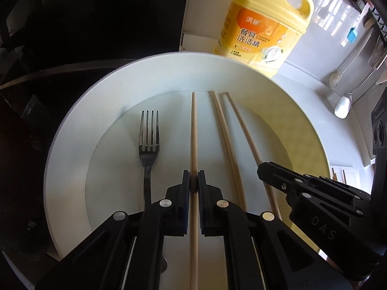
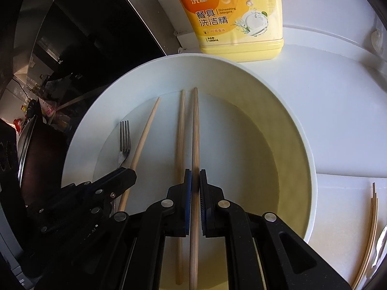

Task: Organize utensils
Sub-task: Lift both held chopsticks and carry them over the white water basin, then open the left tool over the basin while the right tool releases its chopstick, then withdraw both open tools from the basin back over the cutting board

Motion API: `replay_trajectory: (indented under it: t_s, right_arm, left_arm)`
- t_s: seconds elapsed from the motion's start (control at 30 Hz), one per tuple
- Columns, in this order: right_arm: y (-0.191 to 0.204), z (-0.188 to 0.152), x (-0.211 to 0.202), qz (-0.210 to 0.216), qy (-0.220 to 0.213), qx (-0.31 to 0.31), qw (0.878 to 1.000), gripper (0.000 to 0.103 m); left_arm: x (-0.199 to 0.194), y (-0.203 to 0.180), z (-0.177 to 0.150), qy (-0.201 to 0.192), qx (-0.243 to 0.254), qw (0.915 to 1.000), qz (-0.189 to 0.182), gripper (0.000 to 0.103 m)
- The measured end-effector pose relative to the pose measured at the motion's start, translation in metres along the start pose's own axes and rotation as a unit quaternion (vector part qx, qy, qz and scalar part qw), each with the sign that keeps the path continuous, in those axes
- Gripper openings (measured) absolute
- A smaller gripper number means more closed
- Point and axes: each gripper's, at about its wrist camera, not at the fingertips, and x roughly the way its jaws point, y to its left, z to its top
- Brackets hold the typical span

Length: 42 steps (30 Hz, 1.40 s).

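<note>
Strong fisheye bending at the frame edges in both views, bright daylight from the upper right, window glare on the white counter (image 1: 321, 24), yellow cast from the detergent bottle (image 2: 229, 17) across the plate (image 2: 285, 130), left of frame deep in shadow, focus sharp at centre

My right wrist view reads the yellow detergent jug (image 2: 228, 17): its orange label (image 2: 212, 12) carries "洗洁精", "Dishwashing detergent" and "1000mL". In my left wrist view, my right gripper (image 1: 262, 169), to the right of that jug (image 1: 263, 29), bears the letters "DAS".
</note>
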Motion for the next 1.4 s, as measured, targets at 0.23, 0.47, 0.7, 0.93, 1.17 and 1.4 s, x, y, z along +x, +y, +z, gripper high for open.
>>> replay_trajectory:
  t_s: [0.23,0.47,0.7,0.93,1.17,1.4]
  right_arm:
    - [0.001,0.001,0.004,0.0,0.011,-0.004,1.0,0.01]
    - [-0.001,-0.001,-0.022,-0.01,-0.019,-0.016,1.0,0.026]
    - [-0.002,-0.018,-0.05,-0.002,-0.042,-0.027,0.999,0.045]
    - [0.0,-0.034,-0.067,-0.006,-0.051,-0.033,0.998,0.056]
    - [0.0,-0.058,-0.084,-0.027,-0.064,-0.029,0.997,0.062]
    - [-0.021,-0.102,-0.111,-0.058,-0.083,0.007,0.995,0.065]
  left_arm:
    - [-0.001,0.005,0.001,0.008,-0.006,0.9998,0.015,0.019]
    - [-0.035,0.014,-0.001,-0.034,-0.01,0.9984,0.045,0.074]
    - [-0.06,0.026,-0.013,-0.045,-0.023,0.9964,0.068,0.092]
    - [-0.079,0.023,-0.029,-0.052,-0.012,0.9957,0.076,0.096]
    - [-0.094,0.013,-0.046,-0.062,0.01,0.9954,0.072,0.097]
    - [-0.097,-0.008,-0.062,-0.067,0.039,0.9955,0.053,0.097]
